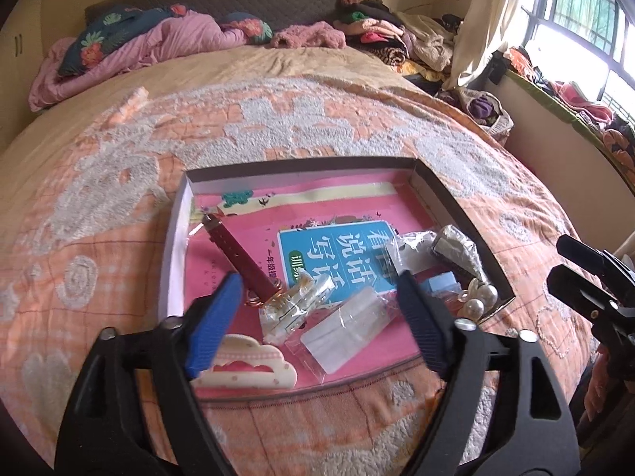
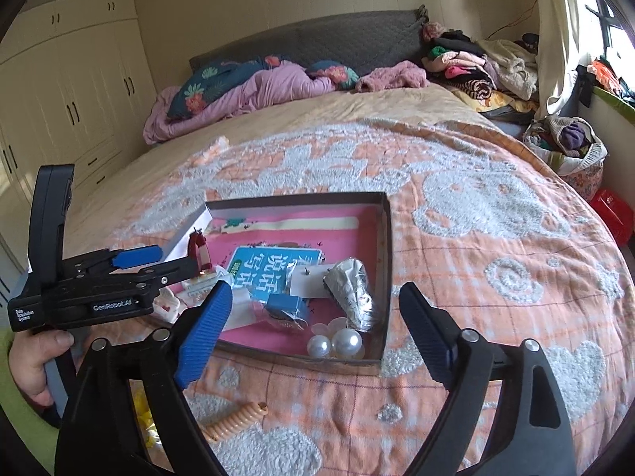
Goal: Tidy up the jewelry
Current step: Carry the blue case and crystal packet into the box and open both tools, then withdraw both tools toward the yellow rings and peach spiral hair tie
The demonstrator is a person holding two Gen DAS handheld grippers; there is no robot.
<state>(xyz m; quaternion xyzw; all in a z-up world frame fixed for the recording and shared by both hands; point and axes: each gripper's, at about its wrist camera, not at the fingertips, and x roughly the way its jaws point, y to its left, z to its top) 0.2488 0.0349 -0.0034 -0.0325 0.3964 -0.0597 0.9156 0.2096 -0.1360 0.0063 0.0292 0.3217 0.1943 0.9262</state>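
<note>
A shallow dark-rimmed box (image 1: pixel 468 214) lined in pink lies on the orange bedspread. It holds a dark red strap (image 1: pixel 242 254), clear plastic packets (image 1: pixel 345 325), a cream cloud-shaped clip (image 1: pixel 246 365), a small blue box (image 1: pixel 440 281), a silver foil packet (image 1: pixel 456 250) and large pearls (image 1: pixel 482 297). My left gripper (image 1: pixel 319 281) hovers open over the packets, gripping nothing. My right gripper (image 2: pixel 316 289) is open above the box's (image 2: pixel 387 261) near right corner, over the pearls (image 2: pixel 337 343), with nothing between its pads. An orange coil hair tie (image 2: pixel 236 422) lies outside the box.
Pink bedding and floral pillows (image 2: pixel 238 87) lie at the headboard, with a clothes pile (image 2: pixel 476 63) on the far right. Cream wardrobes (image 2: pixel 79 91) fill the left wall. A basket (image 2: pixel 571 146) and red bin (image 2: pixel 611 210) stand beside the bed. A hand (image 2: pixel 35 361) holds the left gripper.
</note>
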